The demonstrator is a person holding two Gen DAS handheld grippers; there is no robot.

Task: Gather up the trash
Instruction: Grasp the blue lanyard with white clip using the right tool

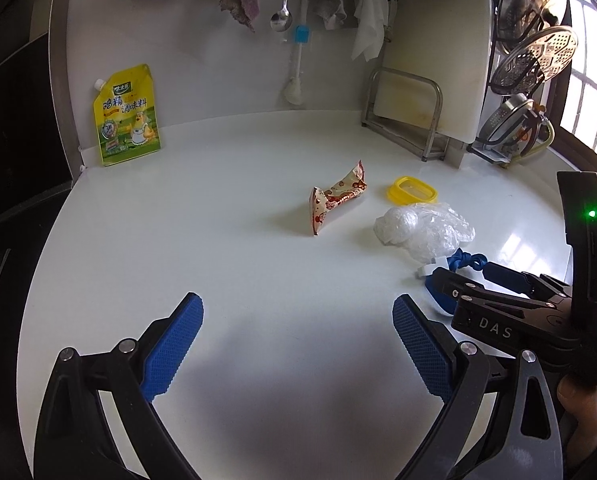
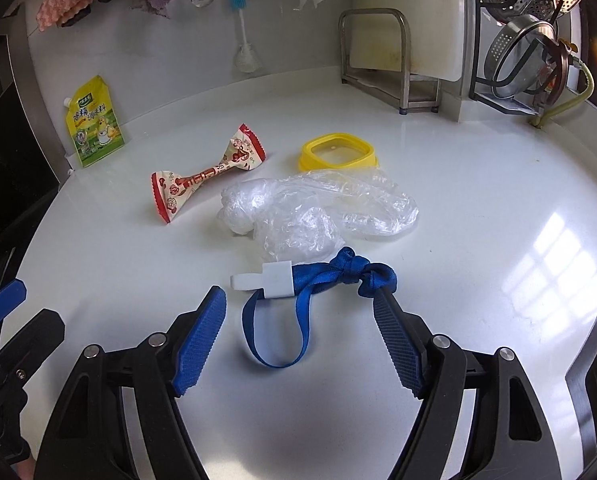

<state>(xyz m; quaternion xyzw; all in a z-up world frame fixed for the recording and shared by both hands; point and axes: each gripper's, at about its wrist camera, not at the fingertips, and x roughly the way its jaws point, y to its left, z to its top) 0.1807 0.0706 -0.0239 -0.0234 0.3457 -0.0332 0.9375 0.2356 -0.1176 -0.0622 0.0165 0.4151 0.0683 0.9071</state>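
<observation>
Right tongs (image 2: 298, 320) wide open & empty over blue strap (image 2: 318, 280) at frame center, left tongs (image 1: 298, 344) wide too; strap's light, floppy, so prob. best pinched at knot, w/ slippery plastic wrap (image 2: 310, 212) just above.

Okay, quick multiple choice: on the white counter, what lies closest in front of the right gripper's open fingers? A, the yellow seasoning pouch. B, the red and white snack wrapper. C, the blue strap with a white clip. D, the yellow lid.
C: in the right wrist view the blue strap with a white clip lies right between the open fingers of the right gripper, while the crumpled clear plastic bag sits beyond it.
</observation>
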